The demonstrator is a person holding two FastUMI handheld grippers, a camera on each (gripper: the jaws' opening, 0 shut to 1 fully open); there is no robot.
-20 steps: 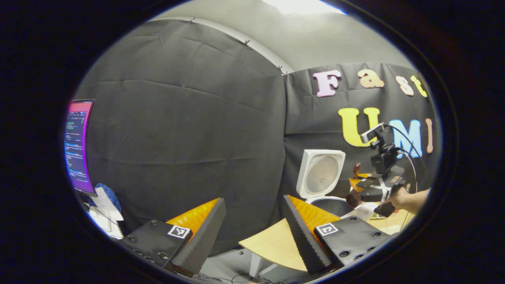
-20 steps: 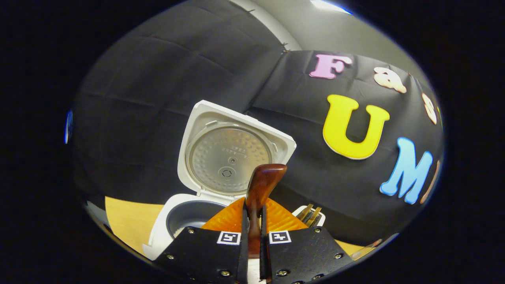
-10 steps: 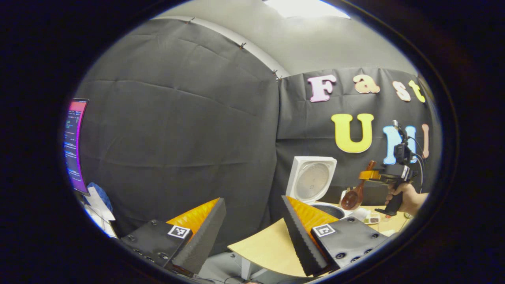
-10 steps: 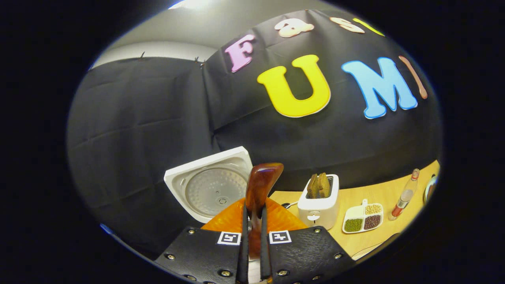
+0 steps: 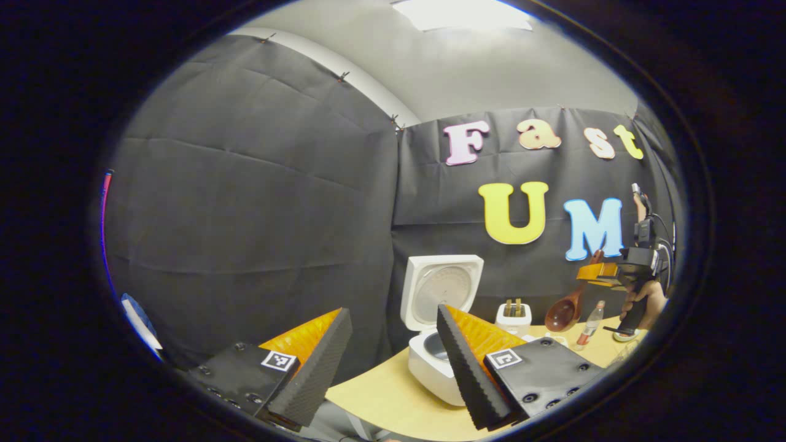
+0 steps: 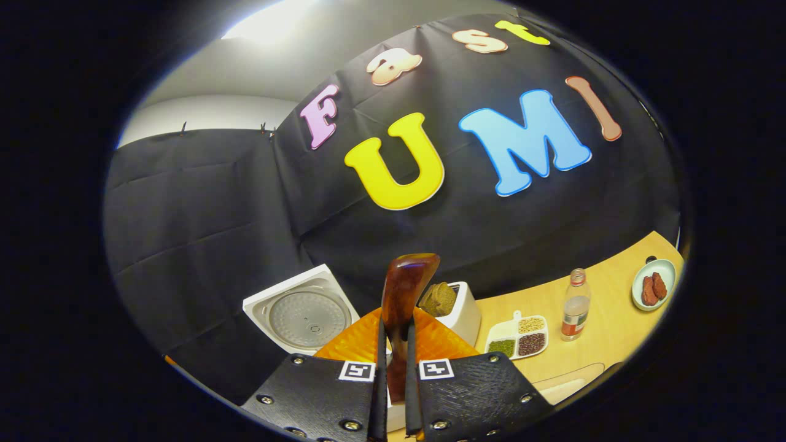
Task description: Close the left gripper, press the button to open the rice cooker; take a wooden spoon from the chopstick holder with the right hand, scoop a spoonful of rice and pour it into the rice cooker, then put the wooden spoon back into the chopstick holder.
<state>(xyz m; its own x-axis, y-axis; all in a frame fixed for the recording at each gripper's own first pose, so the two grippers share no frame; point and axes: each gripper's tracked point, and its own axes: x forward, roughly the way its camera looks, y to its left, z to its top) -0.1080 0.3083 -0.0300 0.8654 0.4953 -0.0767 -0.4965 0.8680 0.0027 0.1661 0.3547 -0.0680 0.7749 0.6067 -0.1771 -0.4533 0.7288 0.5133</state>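
While the right gripper (image 6: 393,344) is clamping the wooden spoon (image 6: 402,307), a holder (image 6: 457,316), divided dish (image 6: 519,337), bottle (image 6: 575,305) and plate (image 6: 654,290) are sitting at 3 o'clock. Left gripper (image 5: 393,344) is hanging spread apart before the open rice cooker (image 5: 433,307), spoon bowl down.

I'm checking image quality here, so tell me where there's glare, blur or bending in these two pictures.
Left gripper view: the ceiling light blows out to white, and the table edge bows from fisheye distortion. Right gripper view: glare at the upper left, the wooden spoon handle close up and slightly soft, the rice cooker lid tilted by the lens.
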